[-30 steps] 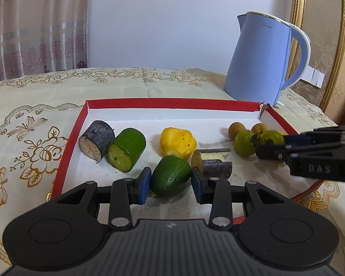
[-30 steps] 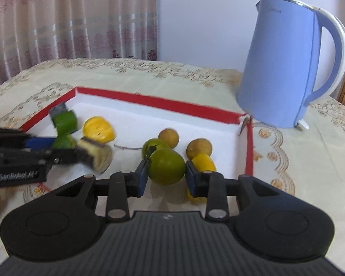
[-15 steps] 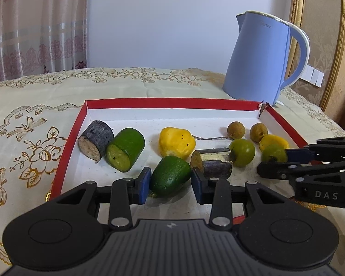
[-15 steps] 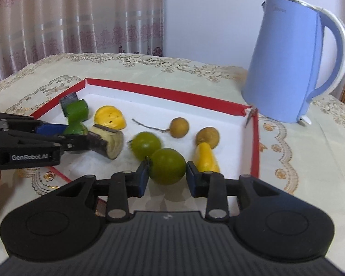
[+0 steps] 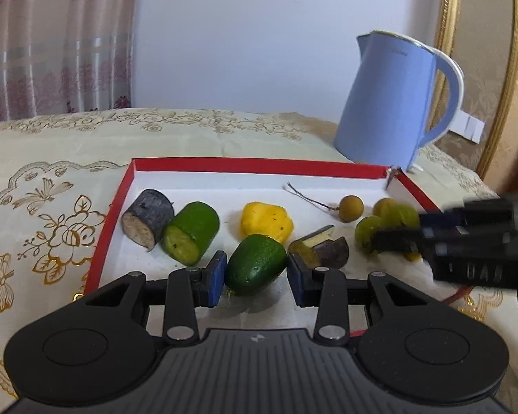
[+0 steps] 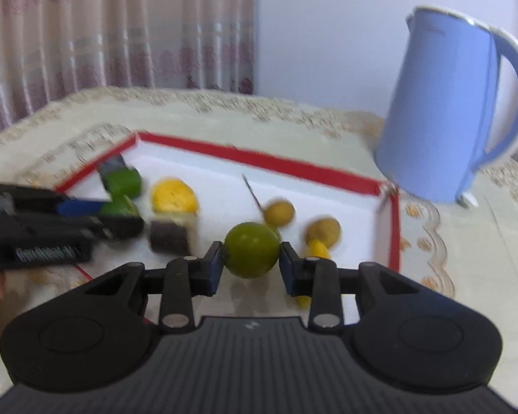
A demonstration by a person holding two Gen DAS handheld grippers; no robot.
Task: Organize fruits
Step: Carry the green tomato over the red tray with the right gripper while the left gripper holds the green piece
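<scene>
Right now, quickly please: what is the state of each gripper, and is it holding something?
Left gripper: closed on the green avocado.
Right gripper: closed on the round green fruit.

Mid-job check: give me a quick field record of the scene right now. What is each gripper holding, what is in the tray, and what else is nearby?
left gripper: shut on green oval fruit
right gripper: shut on round green fruit
tray: red rim, white floor, on the tablecloth
loose in tray: dark cut chunk; green cut chunk; yellow fruit; small brown round fruit
kettle: blue, upright, behind the tray's far right corner
image quality: right wrist view blurred
</scene>
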